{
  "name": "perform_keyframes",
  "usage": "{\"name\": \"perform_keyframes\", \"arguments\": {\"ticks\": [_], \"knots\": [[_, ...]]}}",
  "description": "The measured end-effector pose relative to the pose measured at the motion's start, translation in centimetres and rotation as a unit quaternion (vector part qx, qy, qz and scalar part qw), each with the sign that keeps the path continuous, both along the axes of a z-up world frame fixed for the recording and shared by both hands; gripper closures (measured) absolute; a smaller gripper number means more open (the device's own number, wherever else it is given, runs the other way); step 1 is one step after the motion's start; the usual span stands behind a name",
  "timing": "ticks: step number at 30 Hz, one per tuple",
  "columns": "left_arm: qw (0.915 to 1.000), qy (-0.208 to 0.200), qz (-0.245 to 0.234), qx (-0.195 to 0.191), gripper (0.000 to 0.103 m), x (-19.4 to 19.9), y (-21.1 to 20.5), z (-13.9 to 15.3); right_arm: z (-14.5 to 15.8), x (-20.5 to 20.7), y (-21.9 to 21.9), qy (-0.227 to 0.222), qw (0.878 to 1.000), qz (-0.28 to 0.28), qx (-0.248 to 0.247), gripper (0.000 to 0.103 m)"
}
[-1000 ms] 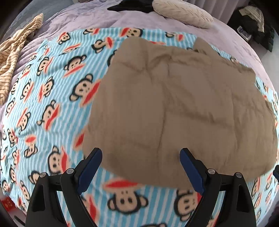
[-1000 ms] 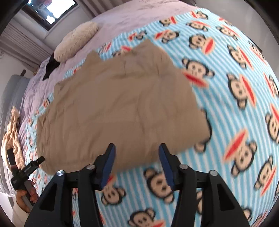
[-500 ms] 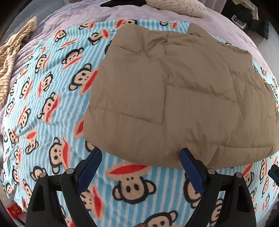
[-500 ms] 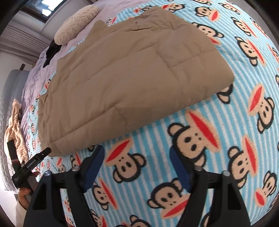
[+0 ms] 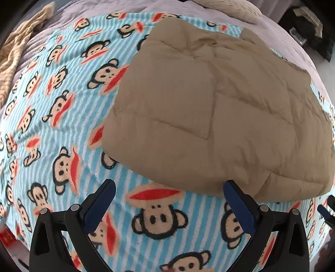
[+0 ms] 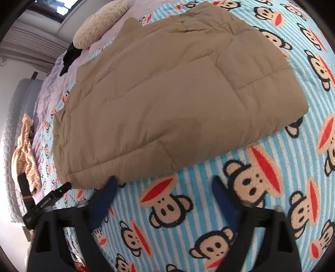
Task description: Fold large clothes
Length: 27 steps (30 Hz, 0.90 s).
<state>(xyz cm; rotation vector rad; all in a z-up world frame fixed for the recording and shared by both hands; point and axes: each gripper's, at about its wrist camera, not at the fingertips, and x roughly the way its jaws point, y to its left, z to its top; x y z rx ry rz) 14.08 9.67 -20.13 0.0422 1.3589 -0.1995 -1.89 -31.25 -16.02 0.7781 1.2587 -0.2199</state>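
Observation:
A tan quilted puffy garment (image 5: 219, 117) lies folded flat on a blue striped monkey-print blanket (image 5: 62, 125); it also shows in the right wrist view (image 6: 171, 96). My left gripper (image 5: 169, 188) is open and empty, just short of the garment's near edge. My right gripper (image 6: 165, 184) is open and empty over the blanket (image 6: 272, 188), its left fingertip close to the garment's near edge. The left gripper's body shows at the left edge of the right wrist view (image 6: 48, 200).
A cream pillow (image 6: 100, 23) and a black cloth (image 6: 71, 54) lie at the far end of the lilac bed sheet (image 5: 178, 6). A striped beige garment (image 6: 25, 150) lies on the bed's left side. Dark clutter (image 5: 309, 31) sits beyond the bed's far right.
Both grippers have pulled back from the tan garment toward the near edge of the bed. The right gripper's jaws went from narrow to wide. The garment now lies settled and flat.

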Motion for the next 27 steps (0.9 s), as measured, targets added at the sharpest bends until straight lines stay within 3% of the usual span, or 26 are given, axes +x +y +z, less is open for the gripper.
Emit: {"name": "perform_keyframes", "arguments": {"ticks": [2, 5, 9, 12, 15, 18, 27], "knots": [[0.9998, 0.008, 0.008, -0.015, 0.000, 0.1, 0.4, -0.2, -0.1, -0.5, -1.1, -0.016, 0.999, -0.020, 0.022, 0.000], [0.9962, 0.033, 0.013, -0.079, 0.000, 0.2, 1.1, -0.8, -0.6, -1.3, -3.1, -0.037, 0.995, -0.073, 0.063, 0.000], [0.9755, 0.052, 0.062, -0.205, 0.000, 0.3, 3.2, -1.2, -2.0, -2.0, -5.0, -0.059, 0.979, -0.131, 0.148, 0.000], [0.9595, 0.056, 0.094, -0.259, 0.000, 0.3, 4.7, -1.7, -3.0, -2.4, -5.8, -0.074, 0.966, -0.162, 0.189, 0.000], [0.9532, 0.070, 0.103, -0.276, 0.000, 0.3, 5.0, -2.9, -3.8, -2.6, -6.2, -0.085, 0.959, -0.178, 0.206, 0.000], [0.9546, 0.082, 0.095, -0.270, 0.000, 0.9, 4.2, -4.3, -4.7, -2.5, -6.5, -0.095, 0.952, -0.195, 0.215, 0.000], [0.9417, 0.050, 0.144, -0.300, 0.000, 3.8, 3.1, -6.5, -7.8, -1.0, -7.6, -0.134, 0.927, -0.229, 0.264, 0.000]]}}
